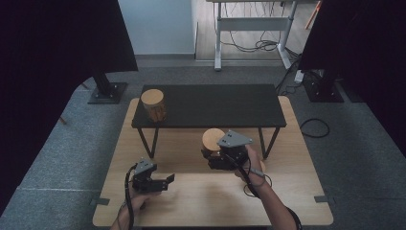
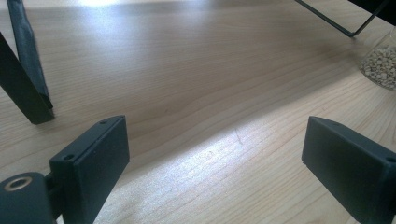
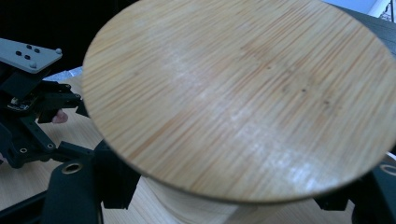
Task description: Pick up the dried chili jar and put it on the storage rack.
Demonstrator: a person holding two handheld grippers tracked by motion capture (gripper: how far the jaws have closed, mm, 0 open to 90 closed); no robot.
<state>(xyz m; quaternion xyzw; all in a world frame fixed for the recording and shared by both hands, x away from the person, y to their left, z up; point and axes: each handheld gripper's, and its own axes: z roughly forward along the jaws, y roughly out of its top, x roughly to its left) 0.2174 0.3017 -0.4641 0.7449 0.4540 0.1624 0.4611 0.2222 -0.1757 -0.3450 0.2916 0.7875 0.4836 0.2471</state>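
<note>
both grippers sit low over the table (image 1: 287,191): right gripper (image 1: 216,160) clamps the upright jar (image 1: 213,139) under its lid (shelf (image 1: 210,106) just beyond); left gripper (image 1: 165,181) gapes, empty.

no readable text, labels, or signs
</note>
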